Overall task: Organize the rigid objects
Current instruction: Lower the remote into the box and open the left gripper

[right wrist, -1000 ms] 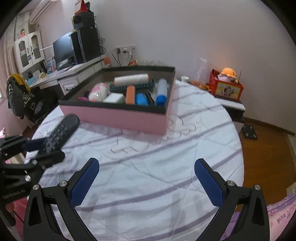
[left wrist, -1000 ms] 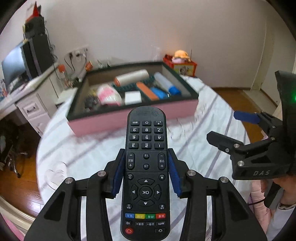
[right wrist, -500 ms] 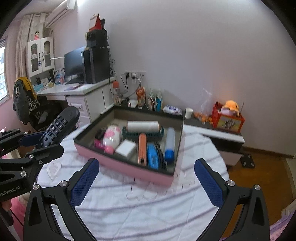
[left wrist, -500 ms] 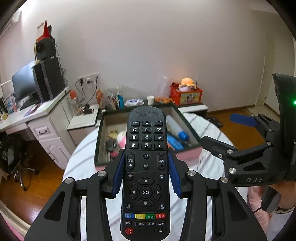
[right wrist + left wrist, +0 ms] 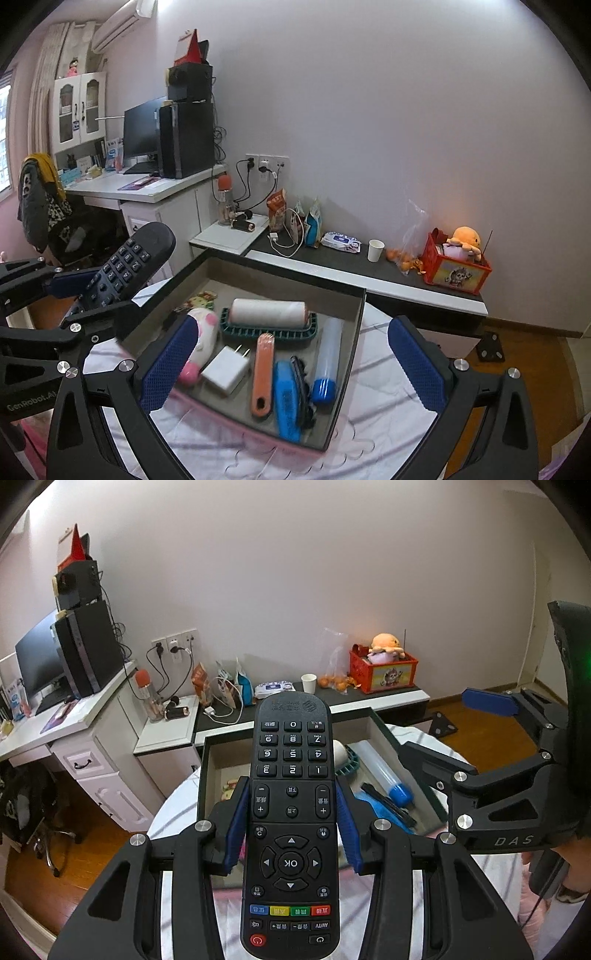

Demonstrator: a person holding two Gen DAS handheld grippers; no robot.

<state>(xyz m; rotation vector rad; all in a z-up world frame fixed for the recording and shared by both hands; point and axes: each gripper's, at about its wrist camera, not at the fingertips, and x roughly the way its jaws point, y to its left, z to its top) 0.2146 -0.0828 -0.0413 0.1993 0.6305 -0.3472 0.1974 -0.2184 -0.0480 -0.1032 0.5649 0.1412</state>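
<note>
I have lifted both hands since a moment ago, so my left gripper (image 5: 291,827), clamped on the remote (image 5: 291,812), now hovers over the box's (image 5: 354,332) near-left corner (right gripper (image 5: 295,369) wide, empty), ready to set it down inside.

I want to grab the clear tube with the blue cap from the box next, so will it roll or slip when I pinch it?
The tube looks round and smooth, so it may roll or slip if nudged sideways. It lies between the box wall and a black comb, which probably limits rolling. It looks stiff and likely light, being clear plastic.
</note>
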